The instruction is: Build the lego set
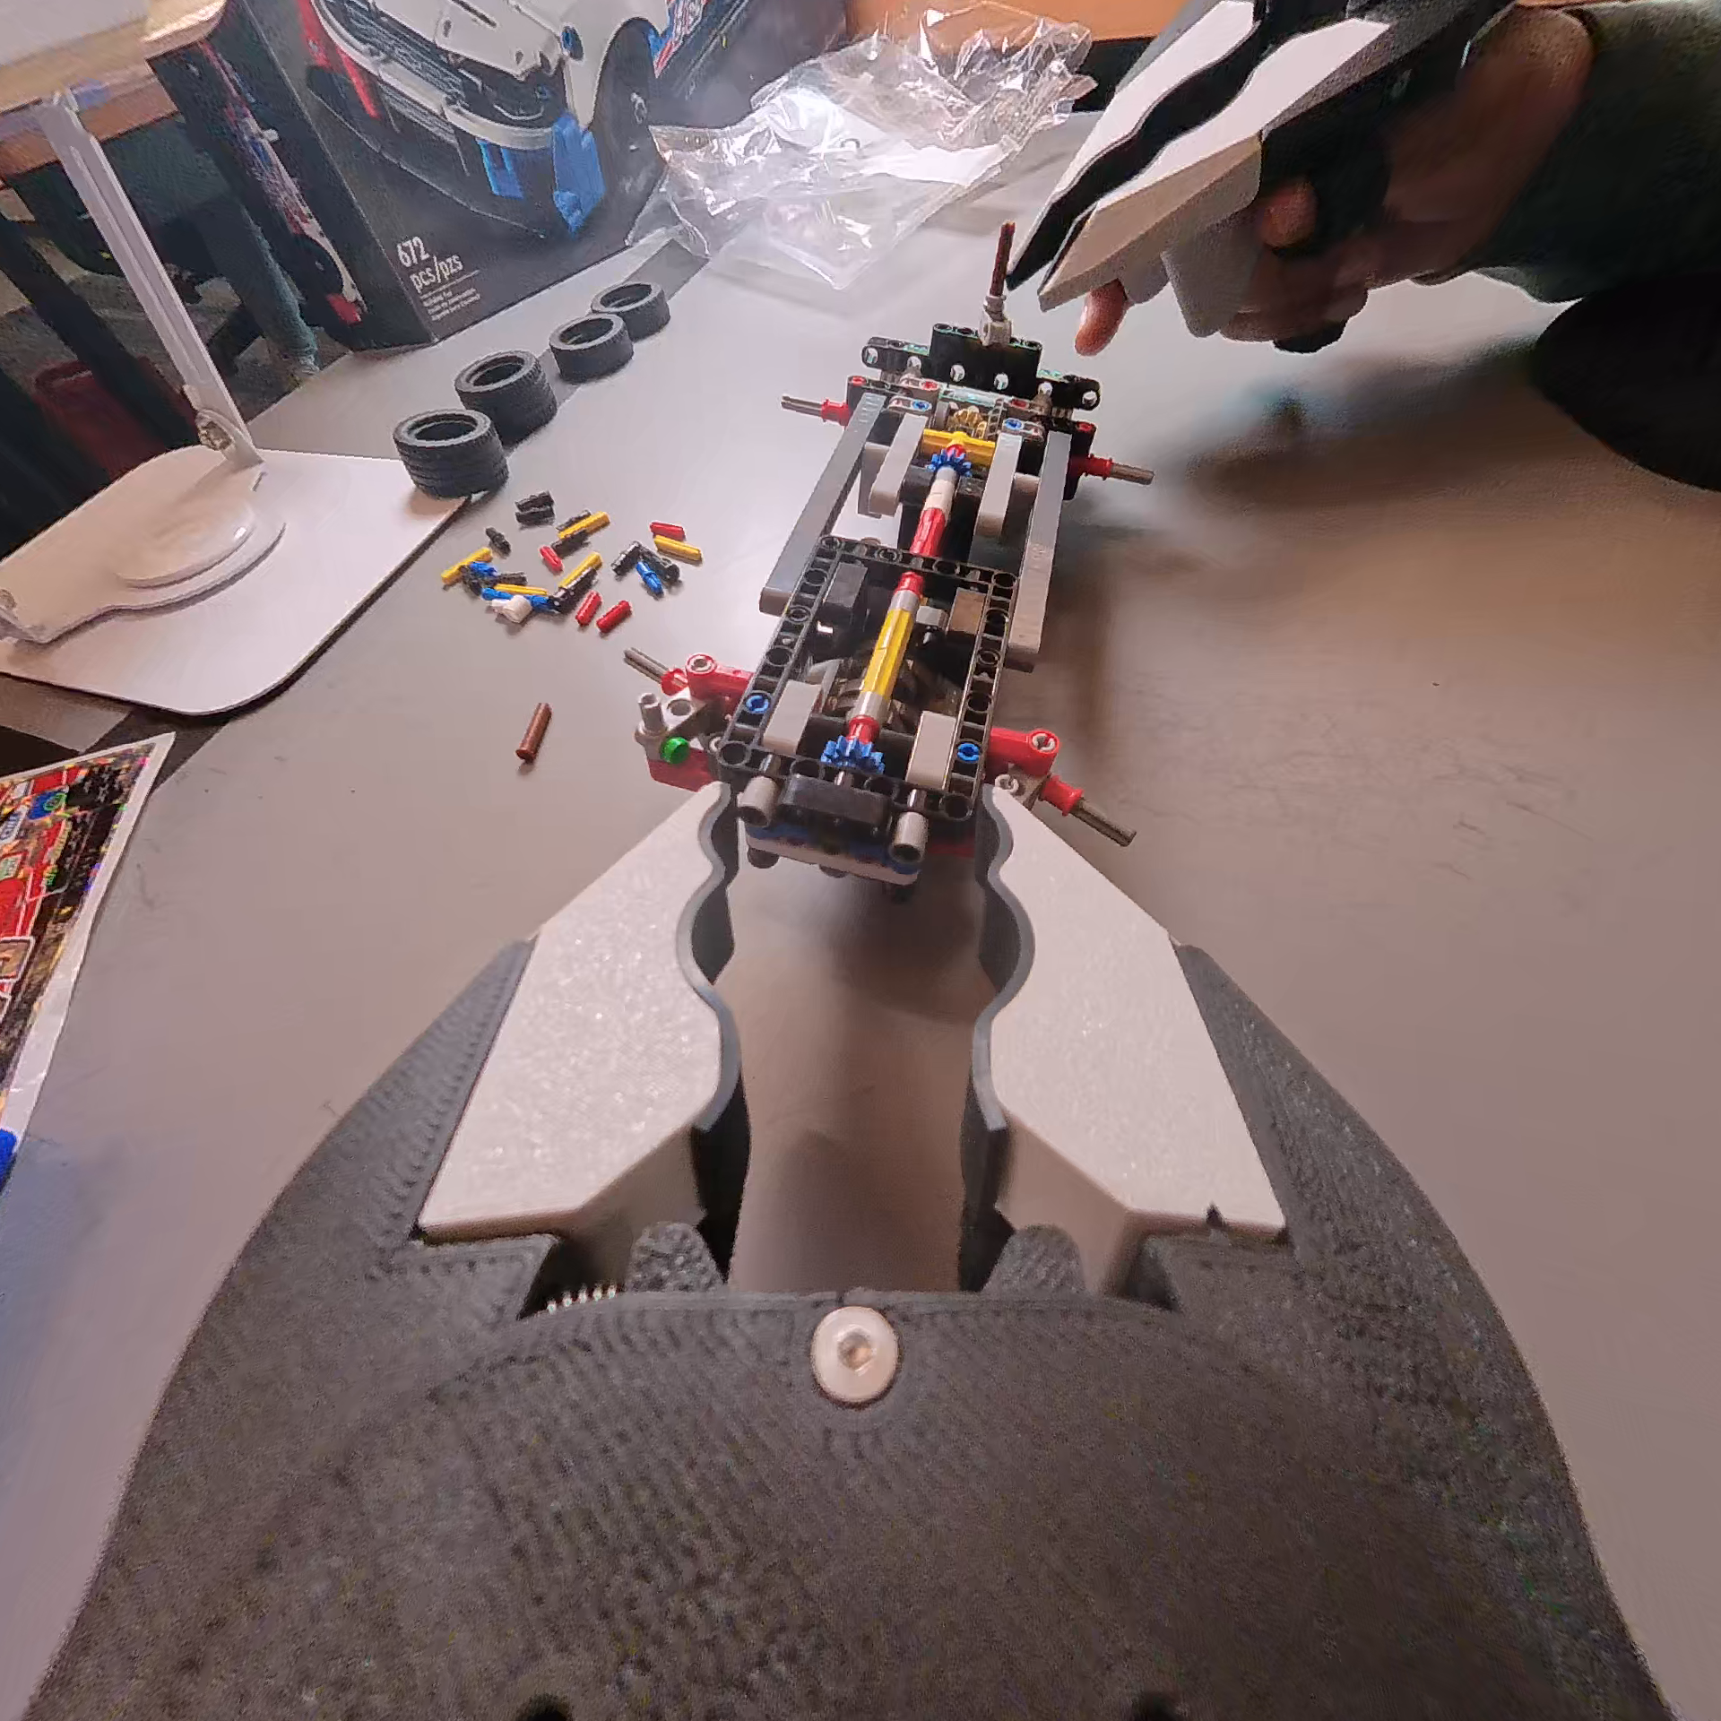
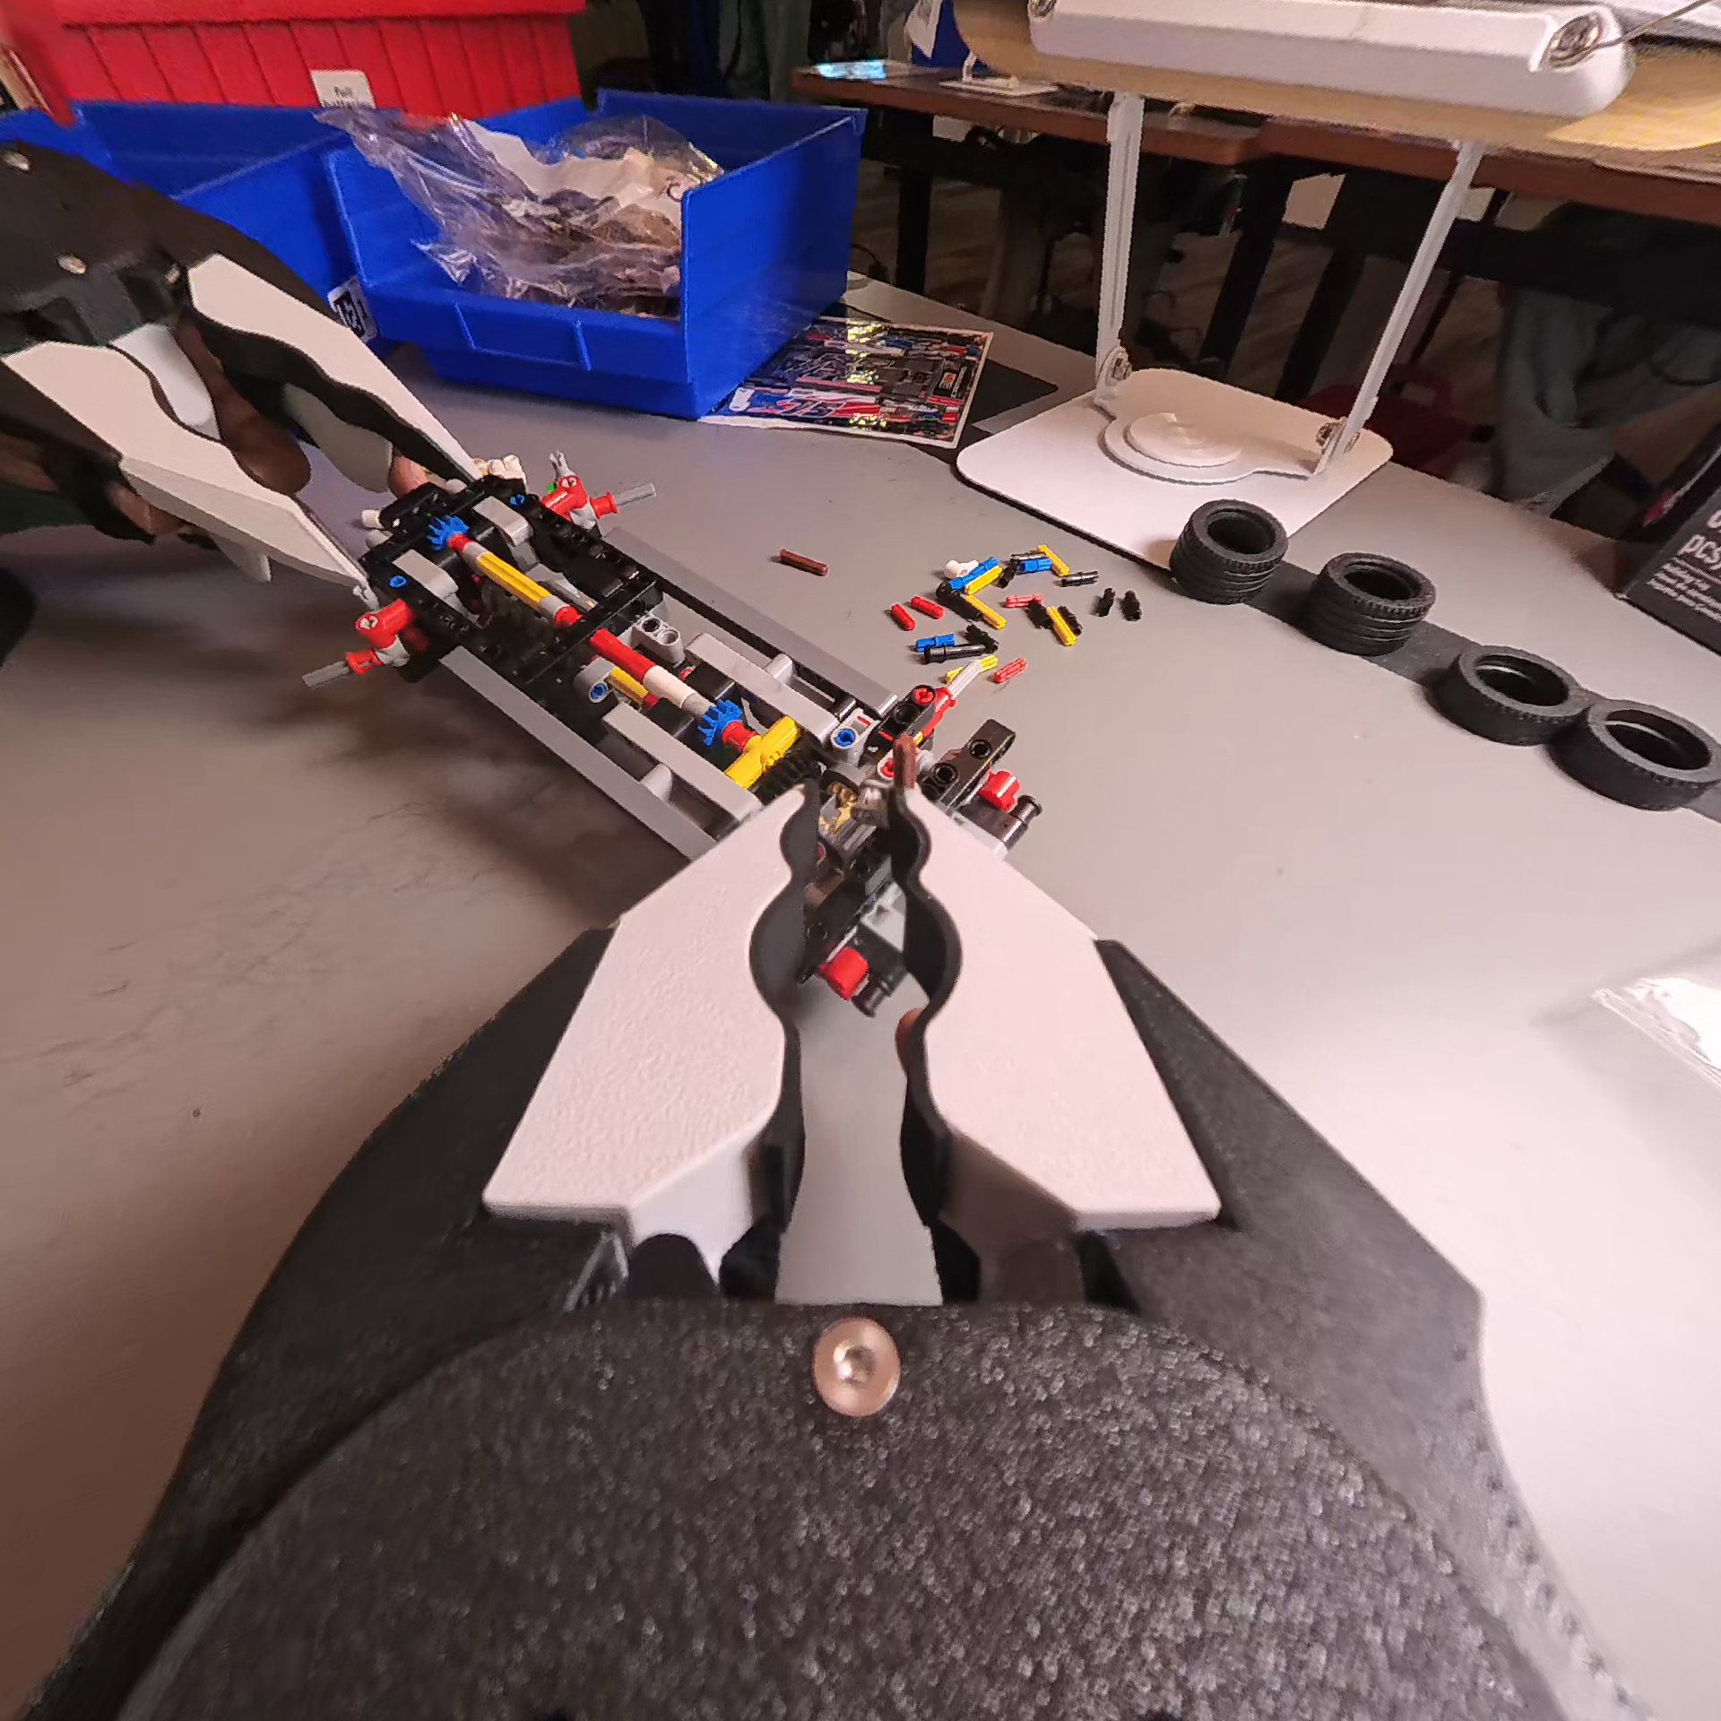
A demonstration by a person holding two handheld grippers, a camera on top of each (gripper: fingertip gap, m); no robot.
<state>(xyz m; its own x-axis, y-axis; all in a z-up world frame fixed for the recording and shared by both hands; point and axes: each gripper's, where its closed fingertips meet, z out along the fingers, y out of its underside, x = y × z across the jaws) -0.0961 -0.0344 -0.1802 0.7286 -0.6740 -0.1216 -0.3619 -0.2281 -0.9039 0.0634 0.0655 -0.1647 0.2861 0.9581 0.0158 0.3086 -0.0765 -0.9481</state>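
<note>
Chassis (image 1: 917, 596) gripped at one end by L gripper (image 1: 857, 819); R gripper (image 2: 852, 801) parted, brown axle (image 2: 903, 759) unclamped, mid-bench.

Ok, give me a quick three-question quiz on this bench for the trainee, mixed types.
1. How many tyres sit loose on the table?
2. True or false: the blue bin is empty.
3. What does the left gripper have between its fingertips? A) a tyre B) the chassis C) the blue bin

Key: 1. four. 2. false, it holds clear plastic bags. 3. B, the near end.
</note>
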